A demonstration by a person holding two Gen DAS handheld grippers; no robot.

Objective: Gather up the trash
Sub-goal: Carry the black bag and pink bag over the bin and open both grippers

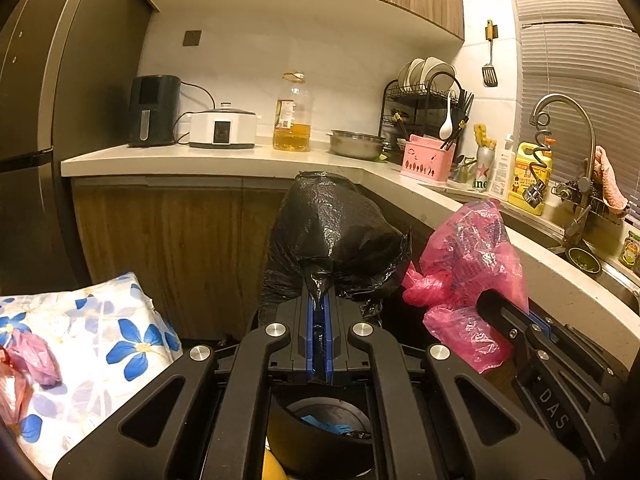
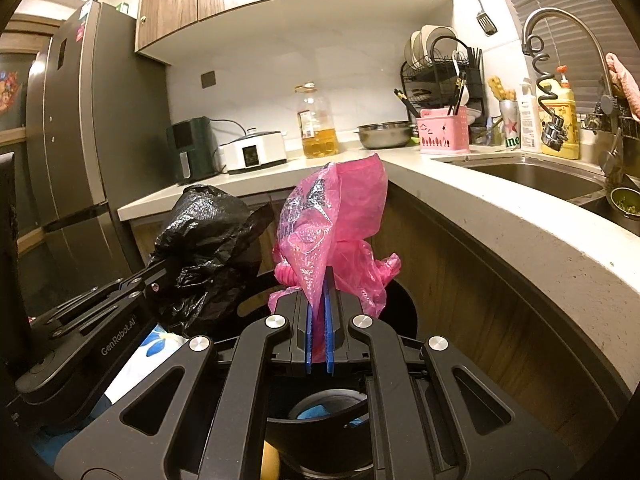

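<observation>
Kitchen corner, pale L-shaped countertop (image 2: 460, 196). Left gripper (image 1: 320, 304) is clamped on a crumpled black plastic bag (image 1: 332, 232); right gripper (image 2: 320, 300) pinches a pink plastic bag (image 2: 336, 224). The round black bin (image 2: 320, 412) sits directly below both (apparently equidistant).

the left tool (image 1: 319, 300) is matte black, with two symmetric linkage arms pierced by long triangular cutouts and four round silver pivot caps. its fingers carry thin blue pads (image 1: 310, 316). the right tool (image 2: 319, 284) is built the same way. side on, one body reads "genrobot.ai" in white, the other "das".
</observation>
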